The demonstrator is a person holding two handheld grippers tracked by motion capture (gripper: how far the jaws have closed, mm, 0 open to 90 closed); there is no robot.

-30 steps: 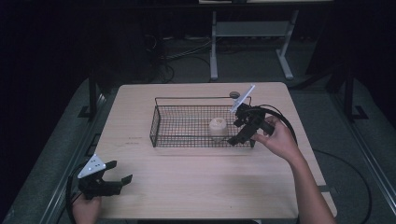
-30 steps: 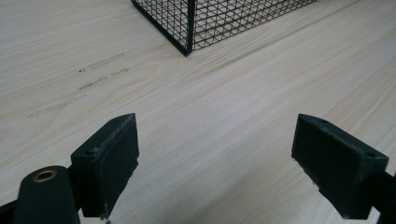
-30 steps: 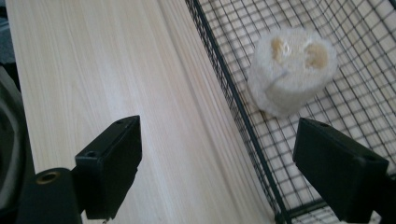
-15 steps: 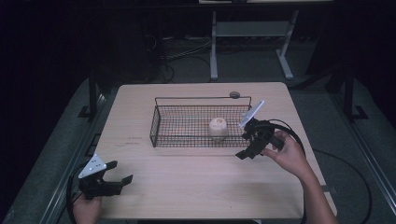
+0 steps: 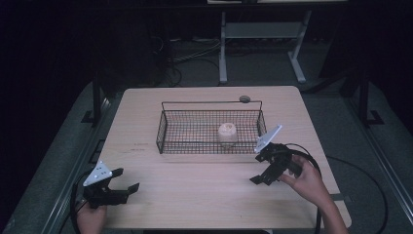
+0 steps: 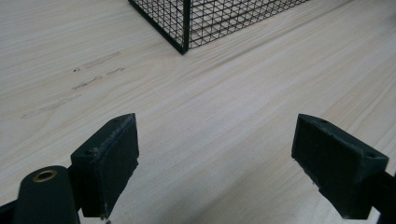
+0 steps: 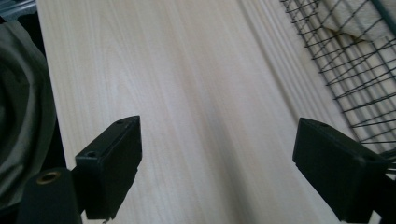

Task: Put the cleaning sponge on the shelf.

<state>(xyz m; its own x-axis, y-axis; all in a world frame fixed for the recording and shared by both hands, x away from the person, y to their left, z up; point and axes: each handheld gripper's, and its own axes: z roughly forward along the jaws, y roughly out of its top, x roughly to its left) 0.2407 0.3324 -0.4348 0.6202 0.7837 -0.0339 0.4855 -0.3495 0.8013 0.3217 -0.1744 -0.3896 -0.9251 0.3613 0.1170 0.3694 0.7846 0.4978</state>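
Nearest to me, at the table's front left corner, my left gripper (image 5: 127, 187) rests low over the wood with its jaws spread wide and nothing between them. Along those jaws I see bare pale tabletop (image 6: 224, 116), a few faint scuff marks (image 6: 74, 95), and farther off the near corner of the wire basket (image 6: 186, 28).

My right gripper (image 5: 259, 178) sits on the right side of the table, just in front of the basket's right end and apart from it, tilted downward in my hand (image 5: 306, 181). Its jaws are also spread, holding nothing; between them lies only bare wood, with the black mesh of the basket at the upper right and dark fabric (image 7: 18, 107) beyond the table edge at the left. Its cable (image 5: 311, 161) loops round behind my hand.

Farther out, the basket (image 5: 163, 134) stands mid-table. Inside it, toward the right end, sits a small round pale object (image 5: 227, 132) that I cannot identify; the mesh wall stands between it and both grippers.

Beyond the basket, a small dark disc (image 5: 244, 99) lies near the table's far edge.
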